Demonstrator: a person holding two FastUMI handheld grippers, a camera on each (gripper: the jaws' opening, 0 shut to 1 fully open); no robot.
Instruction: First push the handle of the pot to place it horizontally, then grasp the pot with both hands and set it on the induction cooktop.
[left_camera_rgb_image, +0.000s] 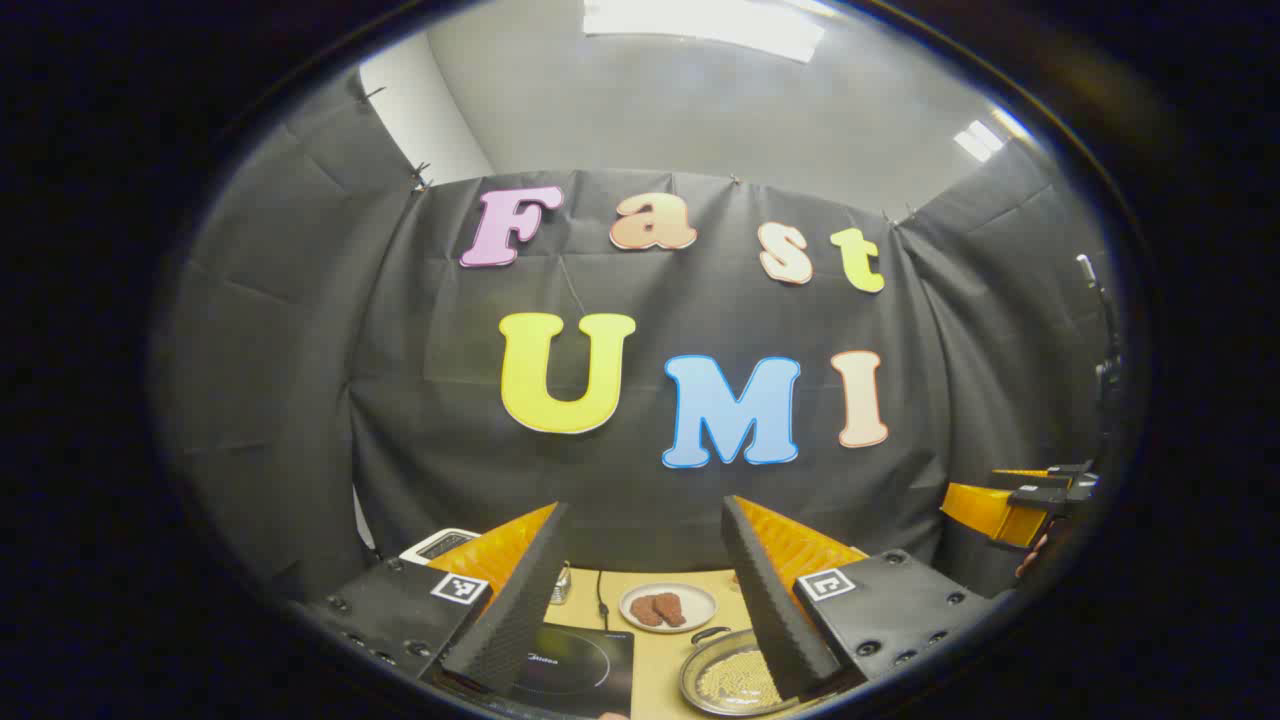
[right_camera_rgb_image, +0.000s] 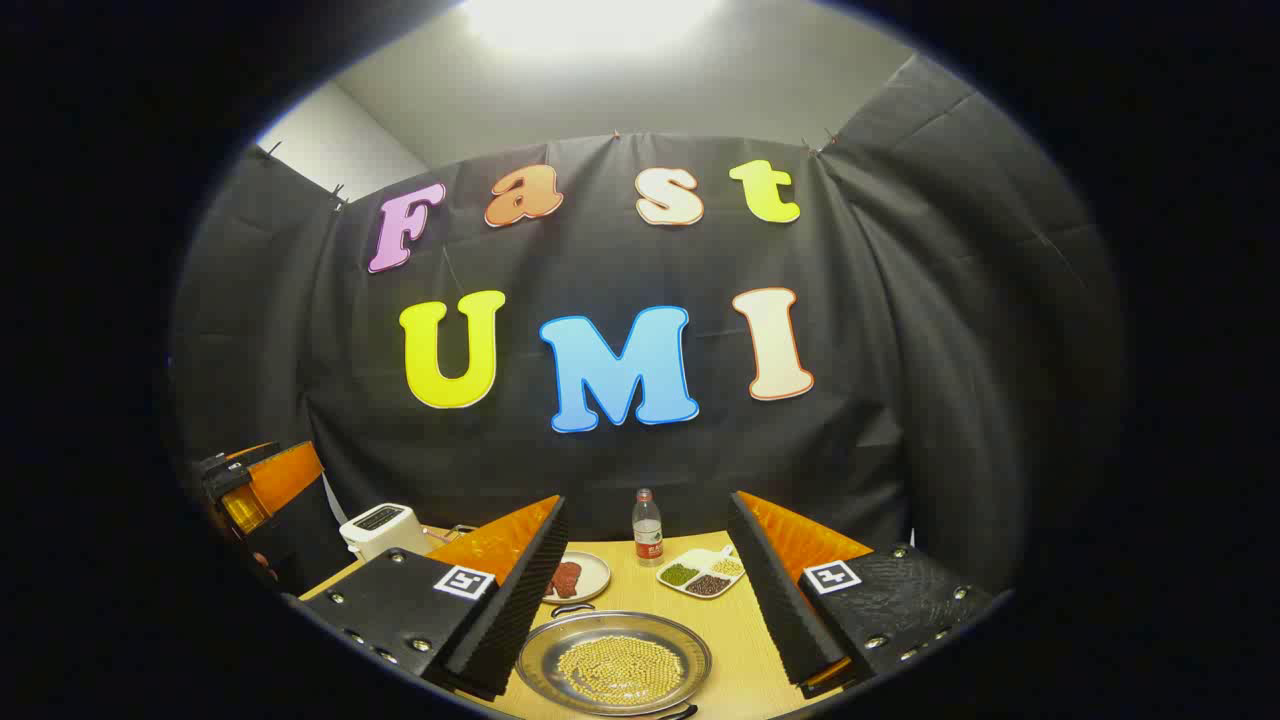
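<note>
Right gripper view: right gripper (right_camera_rgb_image: 645, 610) and left gripper (left_camera_rgb_image: 640, 600) hover high, fingers wide, holding nothing. Risk: hard handle (right_camera_rgb_image: 572, 608) push slides pot (right_camera_rgb_image: 614, 662), spilling beans (right_camera_rgb_image: 620, 668).

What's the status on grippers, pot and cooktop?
Left gripper and right gripper open, empty, above the table. Pot of small beads beside induction cooktop, not on it. Nothing on the cooktop.

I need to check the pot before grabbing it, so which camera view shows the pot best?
The right gripper view: the pot sits whole between that gripper's fingers, with both handles visible. In the left gripper view, the pot is partly hidden behind a finger at the bottom edge.
</note>
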